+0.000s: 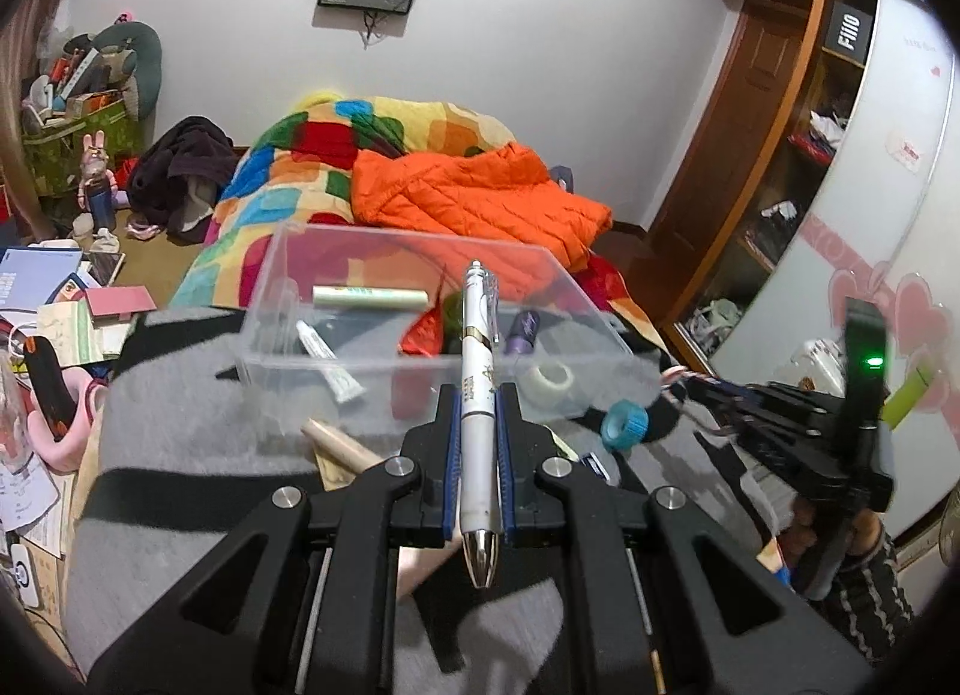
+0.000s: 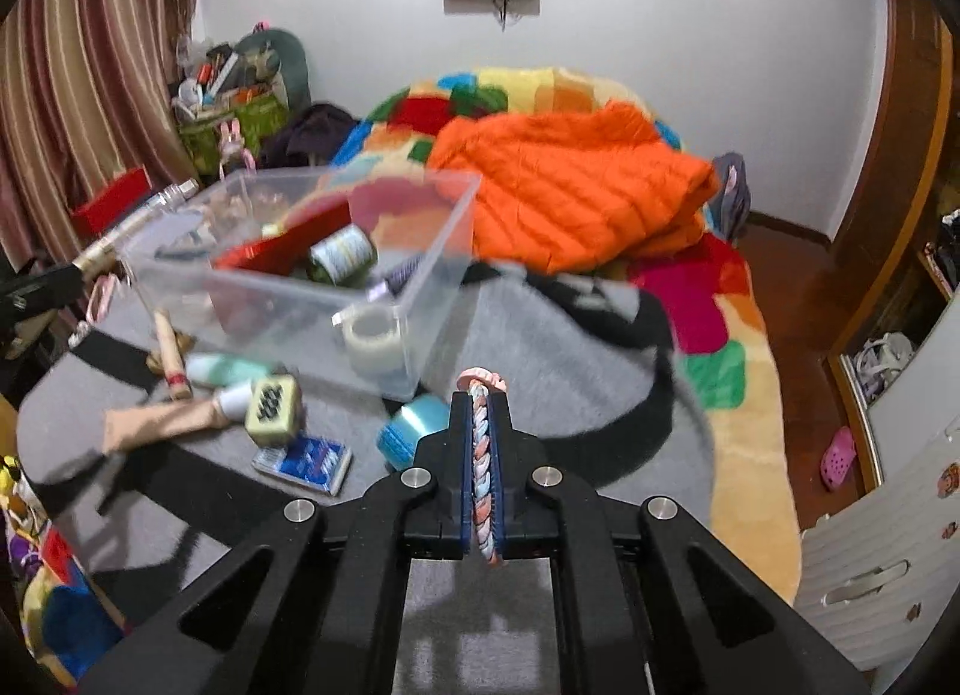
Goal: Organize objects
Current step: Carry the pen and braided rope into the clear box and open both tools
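Note:
My left gripper (image 1: 478, 395) is shut on a white pen (image 1: 478, 371) that points forward over the near wall of a clear plastic box (image 1: 288, 287). The box holds a pale stick (image 1: 369, 297), a small white tube (image 1: 327, 362), a purple item (image 1: 524, 333), a white tape roll (image 1: 551, 378) and a red packet. My right gripper (image 2: 479, 401) is shut on a braided pink, white and blue cord (image 2: 482, 455), held to the right of the box (image 2: 444, 251). It also shows at the right of the left wrist view (image 1: 690, 386).
On the grey and black mat (image 2: 570, 395) lie a blue tape roll (image 2: 411, 431), a blue packet (image 2: 303, 458), a patterned cube (image 2: 273, 410), a teal bottle (image 2: 225, 368) and a wooden stick (image 2: 171, 362). Behind is a bed with an orange jacket (image 2: 576, 191). A wardrobe (image 1: 774, 113) stands at the right.

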`<action>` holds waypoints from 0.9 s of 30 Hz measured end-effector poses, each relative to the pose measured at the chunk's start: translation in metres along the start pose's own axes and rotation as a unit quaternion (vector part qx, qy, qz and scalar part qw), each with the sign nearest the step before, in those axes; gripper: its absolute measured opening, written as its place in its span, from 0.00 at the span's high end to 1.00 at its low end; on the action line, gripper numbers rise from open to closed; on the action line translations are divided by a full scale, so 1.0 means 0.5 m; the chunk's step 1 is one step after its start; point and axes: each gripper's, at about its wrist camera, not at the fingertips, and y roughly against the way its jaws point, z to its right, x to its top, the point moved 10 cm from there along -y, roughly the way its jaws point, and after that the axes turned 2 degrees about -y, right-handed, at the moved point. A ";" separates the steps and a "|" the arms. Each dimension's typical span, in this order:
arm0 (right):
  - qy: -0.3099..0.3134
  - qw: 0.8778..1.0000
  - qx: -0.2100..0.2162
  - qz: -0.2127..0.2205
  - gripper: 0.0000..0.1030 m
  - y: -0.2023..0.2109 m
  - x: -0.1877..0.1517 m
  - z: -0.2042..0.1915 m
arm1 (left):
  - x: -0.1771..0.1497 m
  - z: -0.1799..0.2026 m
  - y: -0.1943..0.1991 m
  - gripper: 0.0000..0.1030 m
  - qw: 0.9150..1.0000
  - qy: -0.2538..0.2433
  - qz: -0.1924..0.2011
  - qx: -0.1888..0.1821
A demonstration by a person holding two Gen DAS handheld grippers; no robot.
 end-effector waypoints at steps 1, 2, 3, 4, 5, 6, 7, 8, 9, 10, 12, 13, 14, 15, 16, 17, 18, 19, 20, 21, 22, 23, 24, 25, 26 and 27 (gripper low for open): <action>-0.002 1.000 0.003 0.006 0.96 0.007 0.011 -0.001 | 0.004 -0.005 -0.001 0.90 1.000 0.002 0.002 0.003; -0.005 1.000 0.008 0.012 0.96 0.013 0.023 -0.005 | 0.010 -0.011 -0.004 0.90 1.000 0.004 0.004 0.005; -0.007 1.000 0.012 0.019 0.96 0.019 0.037 -0.007 | 0.016 -0.016 -0.008 0.90 1.000 0.006 0.005 0.007; -0.008 1.000 0.014 0.025 0.96 0.022 0.050 -0.011 | 0.022 -0.023 -0.011 0.90 1.000 0.008 0.005 0.010; -0.008 0.999 0.017 0.030 0.96 0.023 0.062 -0.016 | 0.029 -0.031 -0.017 0.90 1.000 0.010 0.005 0.014; -0.008 0.999 0.021 0.037 0.96 0.024 0.077 -0.023 | 0.034 -0.038 -0.023 0.90 1.000 0.012 0.004 0.016; -0.008 0.999 0.024 0.041 0.96 0.022 0.087 -0.030 | 0.036 -0.043 -0.027 0.90 1.000 0.014 0.003 0.017; -0.008 0.999 0.029 0.044 0.96 0.019 0.098 -0.039 | 0.041 -0.051 -0.034 0.90 1.000 0.016 0.001 0.019; -0.008 0.998 0.033 0.047 0.96 0.018 0.105 -0.046 | 0.045 -0.058 -0.042 0.90 1.000 0.017 -0.001 0.023; -0.006 0.998 0.036 0.050 0.96 0.013 0.116 -0.057 | 0.049 -0.065 -0.050 0.90 0.999 0.018 -0.005 0.027; -0.004 0.998 0.041 0.053 0.96 0.003 0.129 -0.072 | 0.053 -0.078 -0.067 0.90 0.999 0.017 -0.012 0.034; -0.004 0.998 0.044 0.053 0.96 -0.002 0.135 -0.080 | 0.055 -0.084 -0.076 0.90 0.999 0.017 -0.016 0.037; -0.004 0.997 0.048 0.053 0.96 -0.011 0.143 -0.089 | 0.057 -0.089 -0.088 0.90 0.999 0.019 -0.022 0.036; -0.004 0.997 0.051 0.052 0.96 -0.017 0.148 -0.096 | 0.060 -0.092 -0.095 0.90 0.999 0.020 -0.026 0.035; -0.004 0.997 0.053 0.051 0.96 -0.025 0.153 -0.102 | 0.061 -0.097 -0.104 0.90 0.999 0.022 -0.031 0.034; -0.004 0.997 0.056 0.050 0.96 -0.034 0.159 -0.108 | 0.063 -0.100 -0.115 0.90 0.999 0.022 -0.036 0.033; -0.004 0.997 0.058 0.047 0.96 -0.044 0.163 -0.115 | 0.065 -0.106 -0.128 0.90 0.998 0.024 -0.042 0.033; -0.003 0.997 0.062 0.042 0.96 -0.059 0.167 -0.123 | 0.067 -0.109 -0.138 0.90 0.998 0.024 -0.046 0.032; -0.003 0.997 0.064 0.038 0.96 -0.067 0.169 -0.126 | 0.067 -0.112 -0.147 0.90 0.998 0.024 -0.051 0.030; -0.004 0.997 0.068 0.033 0.96 -0.080 0.170 -0.133 | 0.068 -0.115 -0.158 0.90 0.998 0.026 -0.056 0.028; -0.004 0.997 0.073 0.027 0.96 -0.092 0.171 -0.140 | 0.067 -0.120 -0.168 0.90 0.997 0.026 -0.061 0.027; -0.005 0.997 0.077 0.019 0.96 -0.105 0.170 -0.145 | 0.067 -0.121 -0.176 0.90 0.997 0.026 -0.065 0.027; -0.005 0.997 0.080 0.011 0.96 -0.120 0.168 -0.151 | 0.066 -0.124 -0.186 0.90 0.997 0.025 -0.069 0.028; -0.005 0.997 0.083 0.003 0.96 -0.135 0.166 -0.157 | 0.066 -0.126 -0.193 0.90 0.997 0.024 -0.073 0.029; -0.005 0.996 0.083 -0.001 0.96 -0.143 0.163 -0.159 | 0.065 -0.127 -0.200 0.90 0.996 0.023 -0.076 0.028; -0.005 0.996 0.084 -0.008 0.96 -0.156 0.159 -0.163 | 0.064 -0.127 -0.208 0.90 0.996 0.022 -0.079 0.027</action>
